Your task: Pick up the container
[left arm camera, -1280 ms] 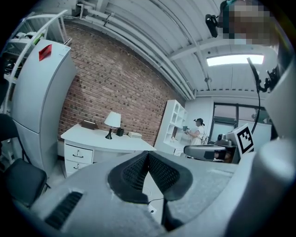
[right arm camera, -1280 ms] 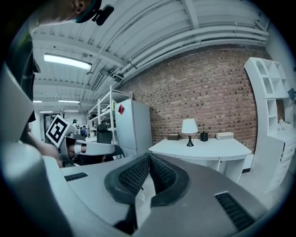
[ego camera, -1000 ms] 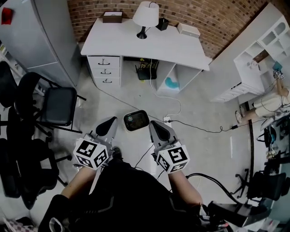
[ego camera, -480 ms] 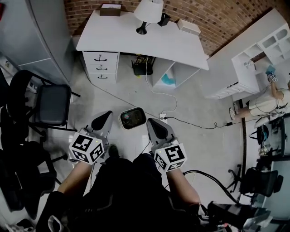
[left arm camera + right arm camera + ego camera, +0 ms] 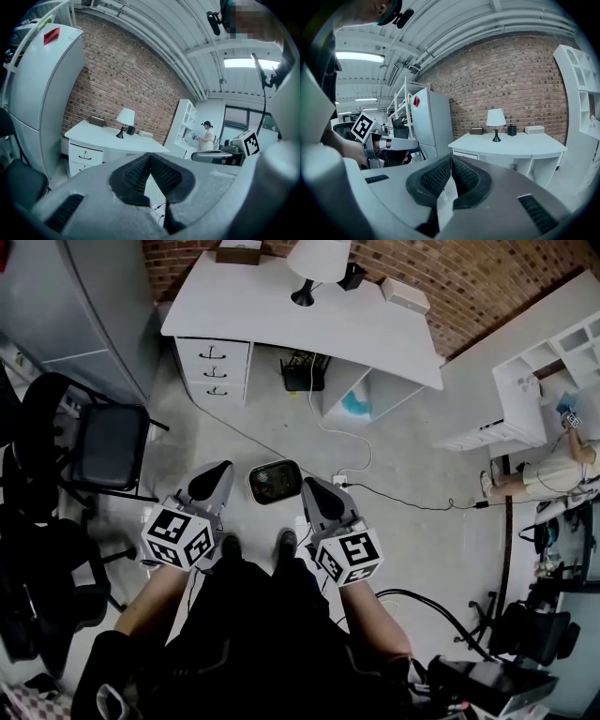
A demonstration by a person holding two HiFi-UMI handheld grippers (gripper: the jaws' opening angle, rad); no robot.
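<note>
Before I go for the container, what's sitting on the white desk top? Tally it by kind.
Lamp: 1
Boxes: 2, brown box and white box
Dark pot: 1
Total: 4

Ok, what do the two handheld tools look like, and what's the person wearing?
The left tool and right tool are pale grey wedges with black ribbed pads. Each carries a white cube printed with black square markers. The person wears dark clothes.

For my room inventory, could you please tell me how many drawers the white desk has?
3, stacked in one column under the desk: top drawer, middle drawer, bottom drawer. More may be hidden behind.
</note>
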